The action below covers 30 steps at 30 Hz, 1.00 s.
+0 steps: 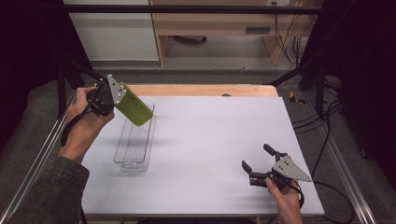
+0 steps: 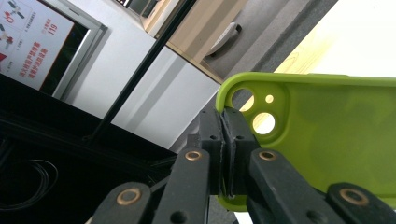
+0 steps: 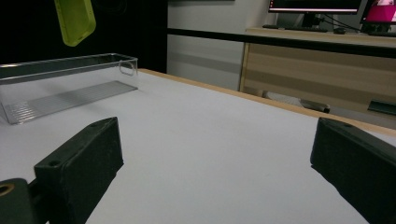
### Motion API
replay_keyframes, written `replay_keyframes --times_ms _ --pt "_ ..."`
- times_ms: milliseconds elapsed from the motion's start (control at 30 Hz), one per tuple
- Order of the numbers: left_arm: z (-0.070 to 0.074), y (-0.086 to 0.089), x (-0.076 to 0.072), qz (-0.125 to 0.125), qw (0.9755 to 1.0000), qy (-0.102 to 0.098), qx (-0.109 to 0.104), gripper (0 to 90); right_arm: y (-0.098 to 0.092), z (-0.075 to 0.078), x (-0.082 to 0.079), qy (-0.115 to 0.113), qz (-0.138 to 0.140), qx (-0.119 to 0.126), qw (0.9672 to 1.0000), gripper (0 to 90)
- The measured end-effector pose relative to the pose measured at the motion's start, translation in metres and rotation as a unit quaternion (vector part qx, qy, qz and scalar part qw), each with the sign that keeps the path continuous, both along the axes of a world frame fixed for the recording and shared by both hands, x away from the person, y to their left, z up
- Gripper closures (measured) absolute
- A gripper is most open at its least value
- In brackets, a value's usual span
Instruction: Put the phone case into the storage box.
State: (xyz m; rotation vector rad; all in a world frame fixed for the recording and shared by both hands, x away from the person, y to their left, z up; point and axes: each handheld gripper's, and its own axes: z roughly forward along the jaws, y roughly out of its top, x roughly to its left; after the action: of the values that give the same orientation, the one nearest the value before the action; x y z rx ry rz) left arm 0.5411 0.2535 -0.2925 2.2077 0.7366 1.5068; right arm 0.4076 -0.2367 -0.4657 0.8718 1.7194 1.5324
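Observation:
A lime-green phone case [image 1: 134, 108] hangs in the air over the far end of a clear plastic tray [image 1: 135, 138] on the left of the table. My left gripper [image 1: 116, 95] is shut on the case's edge near its camera cutout. In the left gripper view the jaws pinch the rim of the case [image 2: 327, 135] beside the round holes. My right gripper [image 1: 258, 158] rests low at the front right of the table, open, with nothing between its jaws. In the right gripper view the tray [image 3: 65, 88] stands far left with the case [image 3: 74, 21] hanging above it.
The white table top [image 1: 210, 135] has a wooden strip along its far edge [image 1: 201, 89]. Black frame posts stand at both far corners. Cables trail on the floor to the right [image 1: 327, 121]. A wooden cabinet [image 1: 219, 23] stands beyond the table.

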Motion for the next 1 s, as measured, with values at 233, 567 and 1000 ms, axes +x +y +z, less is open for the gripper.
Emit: replay_keyframes --times_ms 233,567,1000 --pt "-0.006 -0.003 0.002 -0.004 0.9997 -0.005 0.023 87.2 0.0 -0.001 0.0 0.0 0.0 0.002 1.0 2.5" --pt "-0.009 -0.004 0.001 -0.008 0.9986 -0.02 0.049 87.3 0.0 -0.001 0.0 0.0 -0.001 0.003 1.0 2.5" --pt "-0.014 -0.007 0.001 -0.007 0.9959 -0.022 0.087 87.3 0.0 -0.001 0.0 -0.003 -0.002 0.003 1.0 2.5"
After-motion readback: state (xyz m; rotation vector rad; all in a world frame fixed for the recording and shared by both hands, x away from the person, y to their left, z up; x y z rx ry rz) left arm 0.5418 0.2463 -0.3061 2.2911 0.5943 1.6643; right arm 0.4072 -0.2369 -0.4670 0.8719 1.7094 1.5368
